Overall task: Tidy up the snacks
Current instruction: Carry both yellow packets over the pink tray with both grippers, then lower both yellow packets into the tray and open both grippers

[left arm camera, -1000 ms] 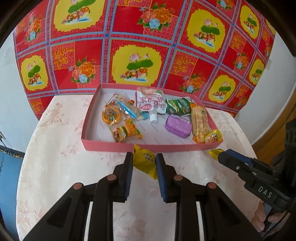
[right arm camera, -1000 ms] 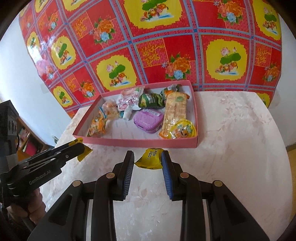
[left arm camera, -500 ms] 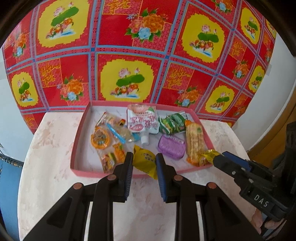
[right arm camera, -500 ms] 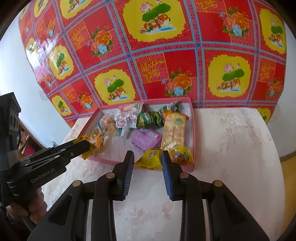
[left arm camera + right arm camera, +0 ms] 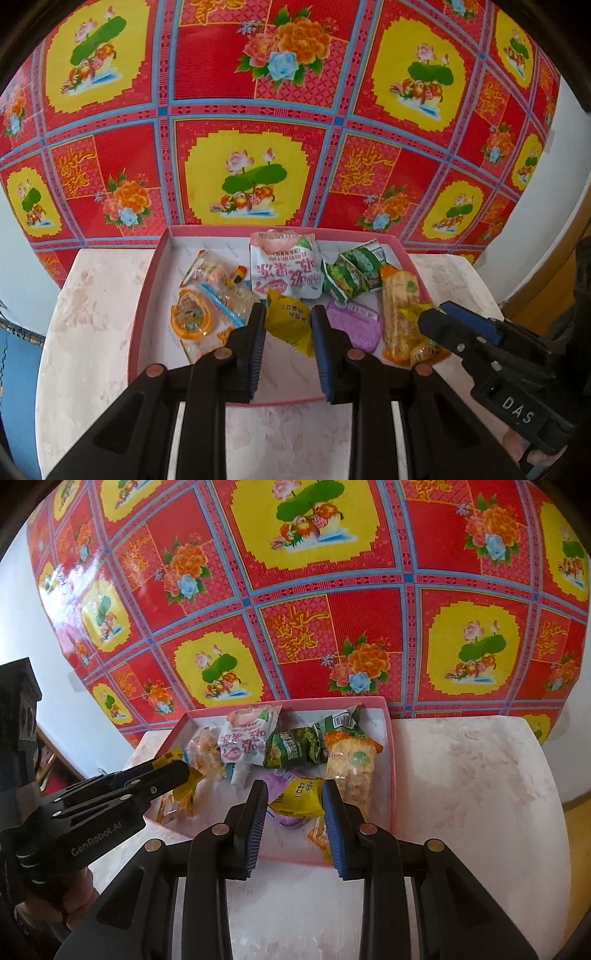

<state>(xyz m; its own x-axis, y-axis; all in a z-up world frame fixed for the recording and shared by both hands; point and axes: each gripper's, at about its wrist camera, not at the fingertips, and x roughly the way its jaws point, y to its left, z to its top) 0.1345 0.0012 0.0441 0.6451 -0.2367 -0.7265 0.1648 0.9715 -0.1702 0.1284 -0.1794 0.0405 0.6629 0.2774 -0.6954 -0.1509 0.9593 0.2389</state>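
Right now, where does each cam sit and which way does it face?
Left wrist: on the left gripper, angled down at the pink tray; its fingers clamp a yellow packet; right gripper at right.
Right wrist: on the right gripper, same tilt; clamps another yellow packet; left gripper and hand at left.
Shared: tray, table, red floral cloth.

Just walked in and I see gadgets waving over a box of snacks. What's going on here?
A person holds a two-finger gripper in each hand and is sorting snacks into a pink tray on a marbled table. The left gripper is shut on a small yellow packet, the right gripper on another yellow packet. Both packets hang over the tray, not yet released. Other wrapped snacks and a purple case already lie inside.
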